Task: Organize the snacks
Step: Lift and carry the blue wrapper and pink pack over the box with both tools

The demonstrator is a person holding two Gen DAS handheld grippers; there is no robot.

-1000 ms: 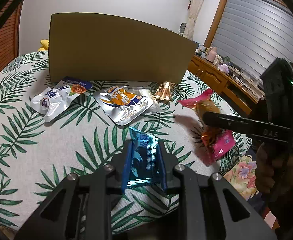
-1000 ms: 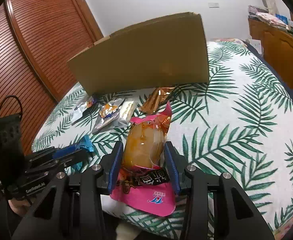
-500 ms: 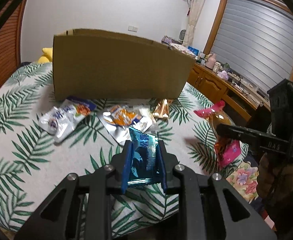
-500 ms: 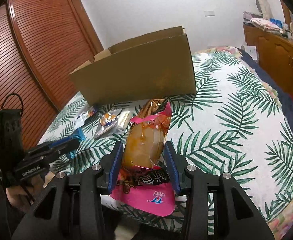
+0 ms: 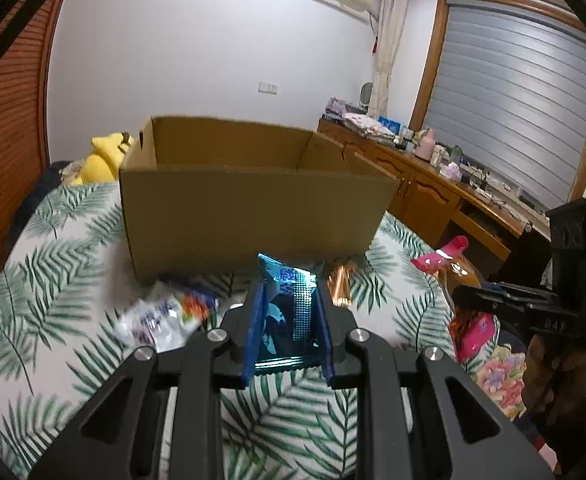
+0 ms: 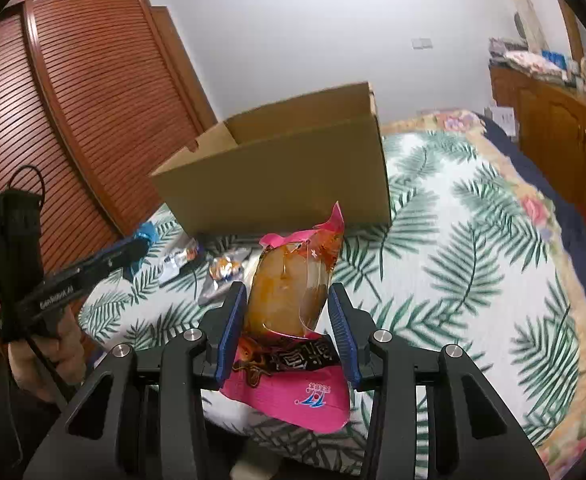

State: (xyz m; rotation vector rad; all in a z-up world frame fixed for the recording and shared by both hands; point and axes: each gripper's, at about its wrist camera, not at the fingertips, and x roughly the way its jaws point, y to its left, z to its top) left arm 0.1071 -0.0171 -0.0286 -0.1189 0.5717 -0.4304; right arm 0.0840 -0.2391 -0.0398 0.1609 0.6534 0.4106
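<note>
My left gripper (image 5: 287, 312) pinches the blue packet (image 5: 289, 312), my right gripper (image 6: 289, 320) the pink pouch (image 6: 293, 304); I'd clear the cardboard box (image 5: 253, 208) near wall before releasing.

The left gripper (image 5: 287, 320) pinches a blue snack packet (image 5: 287, 312) before the open cardboard box (image 5: 253, 216).

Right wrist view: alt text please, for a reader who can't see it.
The right gripper is shut on a pink snack packet, held above a leaf-print bed. An open cardboard box stands beyond it, with loose packets lying in front. At left, the left gripper holds a blue packet.
</note>
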